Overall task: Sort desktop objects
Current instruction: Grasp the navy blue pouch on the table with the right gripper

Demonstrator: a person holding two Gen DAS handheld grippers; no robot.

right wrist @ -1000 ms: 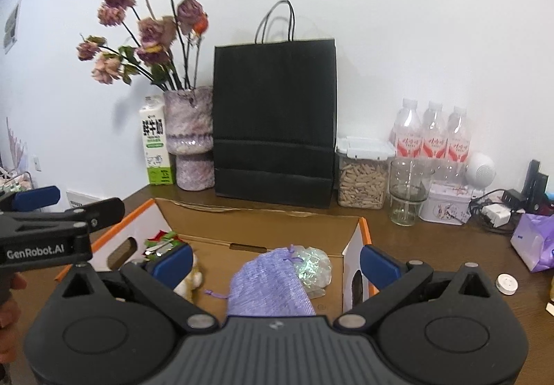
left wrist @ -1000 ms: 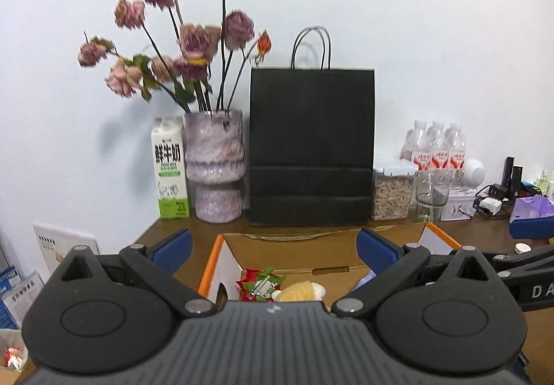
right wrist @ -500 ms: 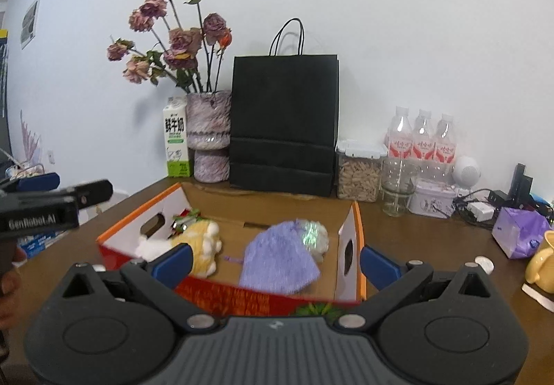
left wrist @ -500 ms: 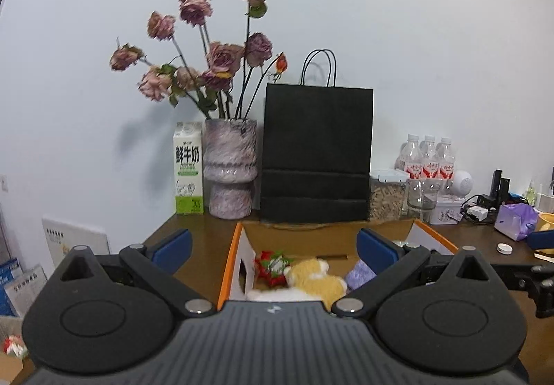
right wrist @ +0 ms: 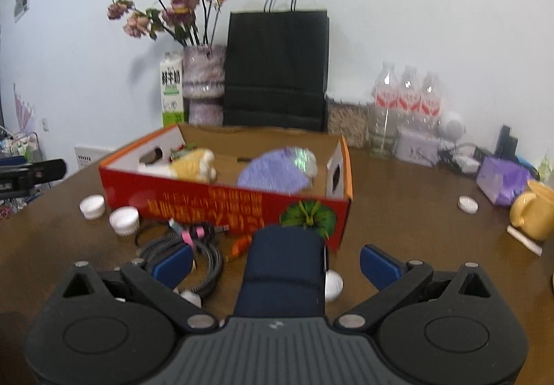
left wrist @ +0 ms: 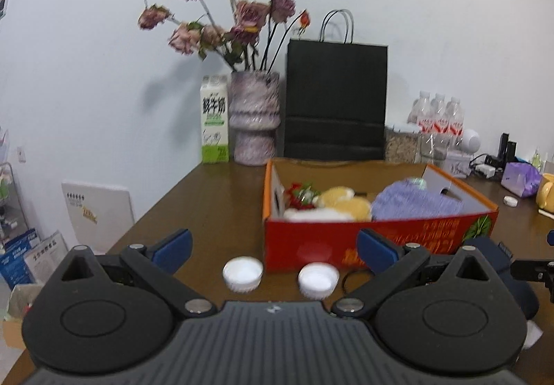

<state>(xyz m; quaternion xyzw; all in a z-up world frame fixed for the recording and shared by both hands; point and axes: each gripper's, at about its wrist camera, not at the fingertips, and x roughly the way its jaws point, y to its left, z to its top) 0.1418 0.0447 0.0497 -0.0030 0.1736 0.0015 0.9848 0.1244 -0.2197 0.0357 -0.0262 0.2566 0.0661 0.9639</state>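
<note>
A: Both grippers have pulled back from over the red box (right wrist: 221, 201); a second ago they hung above its contents, and now its printed front wall faces us across the brown table (left wrist: 214, 211).

B: Nearest the right gripper (right wrist: 276, 263), a dark blue object (right wrist: 282, 267) sits between the spread blue fingers (right wrist: 379, 265), and neither pad touches it. Jaws wide apart, holding nothing.

A: Same on the left gripper (left wrist: 273, 248): fingers parted, nothing between them. Two white caps (left wrist: 242, 273) lie on the table just ahead of it, close to the box front.

B: Left of the blue object there is a tangle of black cables (right wrist: 194, 253).

A: Inside the box, from its left end: red-and-green packets (left wrist: 300, 195), a yellow plush toy (left wrist: 342, 203), then a purple knitted pouch (left wrist: 415, 204) at the right.

B: Behind it, by the wall: milk carton (left wrist: 214, 120), vase (left wrist: 254, 118) of dried roses, black paper bag (left wrist: 335, 101), water bottles (right wrist: 408, 90).
</note>
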